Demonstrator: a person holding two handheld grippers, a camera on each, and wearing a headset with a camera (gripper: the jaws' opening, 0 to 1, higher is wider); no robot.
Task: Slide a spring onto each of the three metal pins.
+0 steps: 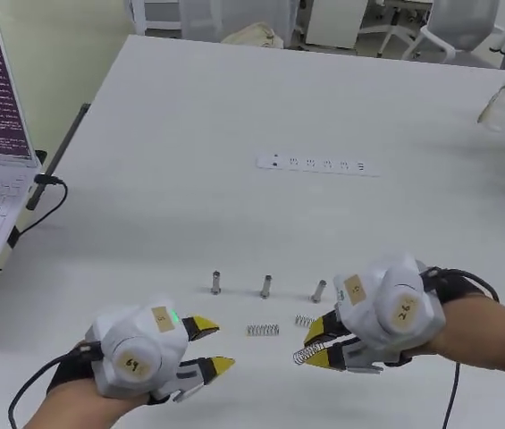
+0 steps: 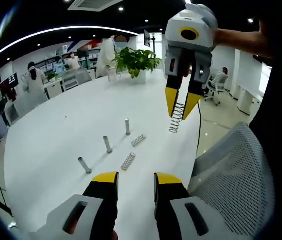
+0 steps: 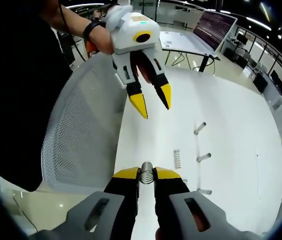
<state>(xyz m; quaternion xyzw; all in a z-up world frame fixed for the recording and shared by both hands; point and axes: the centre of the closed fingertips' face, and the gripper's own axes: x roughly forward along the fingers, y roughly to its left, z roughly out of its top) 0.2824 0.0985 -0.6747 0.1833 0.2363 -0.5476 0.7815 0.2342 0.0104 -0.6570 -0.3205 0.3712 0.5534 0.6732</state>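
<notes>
we see right tool (image 1: 316, 344) clamped on spring (image 1: 304, 356) | left tool (image 1: 209, 345) open, empty | three pins (image 1: 265, 286) upright on table (image 1: 189, 179) | two loose springs (image 1: 263, 330) at pins' 6 o'clock

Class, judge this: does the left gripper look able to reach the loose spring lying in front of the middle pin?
Probably yes. The left gripper is open, and the table between it and the spring is bare. The right gripper, shut on a second spring, sits off to the far side.
</notes>
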